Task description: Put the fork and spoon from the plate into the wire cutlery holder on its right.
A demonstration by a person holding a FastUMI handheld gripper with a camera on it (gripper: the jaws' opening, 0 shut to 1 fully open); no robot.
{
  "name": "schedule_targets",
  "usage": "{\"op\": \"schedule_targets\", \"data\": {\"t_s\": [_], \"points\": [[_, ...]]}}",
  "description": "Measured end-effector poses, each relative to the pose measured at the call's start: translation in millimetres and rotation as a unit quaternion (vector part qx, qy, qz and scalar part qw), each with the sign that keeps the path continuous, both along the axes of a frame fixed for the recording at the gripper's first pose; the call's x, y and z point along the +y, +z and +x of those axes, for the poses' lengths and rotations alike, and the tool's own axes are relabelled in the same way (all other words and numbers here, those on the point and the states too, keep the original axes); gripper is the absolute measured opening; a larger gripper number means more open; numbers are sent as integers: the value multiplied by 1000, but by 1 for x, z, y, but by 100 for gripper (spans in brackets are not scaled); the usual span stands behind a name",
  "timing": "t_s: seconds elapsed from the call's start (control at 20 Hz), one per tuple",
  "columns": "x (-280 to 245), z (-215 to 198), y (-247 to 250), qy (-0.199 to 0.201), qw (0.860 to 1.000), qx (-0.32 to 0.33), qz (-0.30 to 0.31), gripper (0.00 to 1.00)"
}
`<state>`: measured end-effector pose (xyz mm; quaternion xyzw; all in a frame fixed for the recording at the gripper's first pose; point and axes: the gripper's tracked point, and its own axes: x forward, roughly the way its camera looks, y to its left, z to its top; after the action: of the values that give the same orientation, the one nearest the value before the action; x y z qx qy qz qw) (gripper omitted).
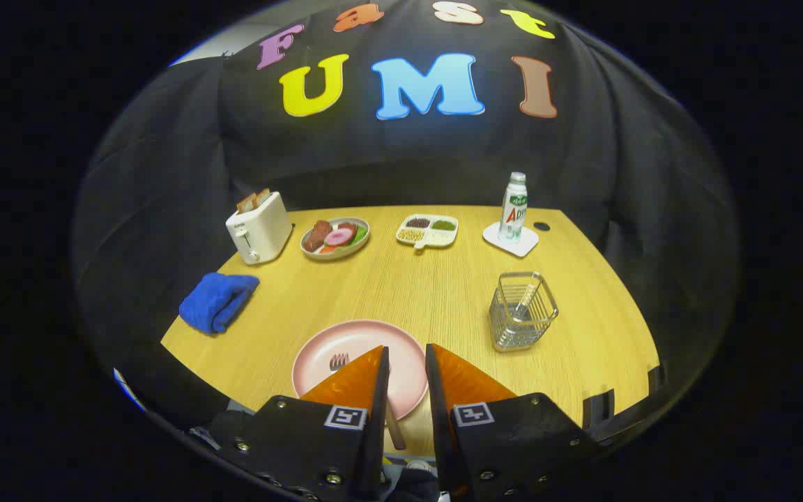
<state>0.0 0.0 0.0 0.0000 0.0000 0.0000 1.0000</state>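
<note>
**Fork on plate, spoon already in holder**

Gripper fingers slightly apart, pinching nothing, over the near edge of the pink plate. Fork lies on the plate, tines left of the left finger, wooden handle showing between the fingers. Wire cutlery holder stands upright right of the plate, spoon inside. Bare bench between them.

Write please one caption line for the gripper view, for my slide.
Hand-held gripper, fingers apart, above a pink plate holding a fork; the wire cutlery holder stands to the right.
</note>
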Motion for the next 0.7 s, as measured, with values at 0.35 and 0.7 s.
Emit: {"op": "schedule_targets", "data": {"t_s": [0.35,0.7], "points": [[0,-30,90,-15,990,-135,-23,31],[3,-5,64,-3,995,-89,-34,31]]}}
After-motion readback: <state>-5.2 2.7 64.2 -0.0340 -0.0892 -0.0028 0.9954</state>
